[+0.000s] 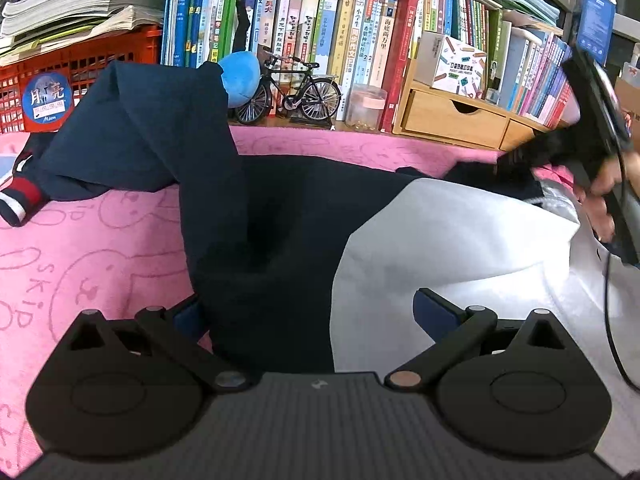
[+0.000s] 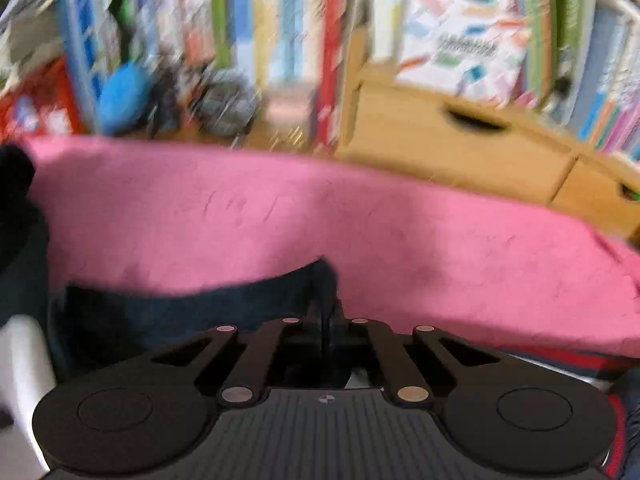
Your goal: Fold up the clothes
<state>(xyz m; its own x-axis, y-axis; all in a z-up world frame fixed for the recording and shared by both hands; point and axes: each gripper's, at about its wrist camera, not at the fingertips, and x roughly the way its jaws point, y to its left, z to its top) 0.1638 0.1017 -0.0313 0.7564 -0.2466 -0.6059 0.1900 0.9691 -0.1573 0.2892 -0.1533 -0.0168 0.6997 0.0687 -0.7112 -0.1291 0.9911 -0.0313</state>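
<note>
Navy-blue knit garment with a white front panel (image 1: 280, 240) is spread on a pink towel printed with rabbit outlines (image 1: 80, 248), one sleeve with a red-and-white striped cuff trailing toward nine o'clock. Nearest in the left wrist view, the left gripper (image 1: 316, 320) is held with its jaws wide apart, straddling the boundary of navy and white cloth without pinching it. In the right wrist view, which is motion-blurred, the right gripper (image 2: 326, 300) is closed, a dark fold of the garment apparently pinched at twelve o'clock. The fold is judged to be just starting; the pinched edge should be carried across evenly while the cloth below is kept flat. Farther off, a model bicycle (image 1: 288, 92), wooden drawers (image 1: 452, 116) and shelved books (image 1: 360, 32) are seen.
</note>
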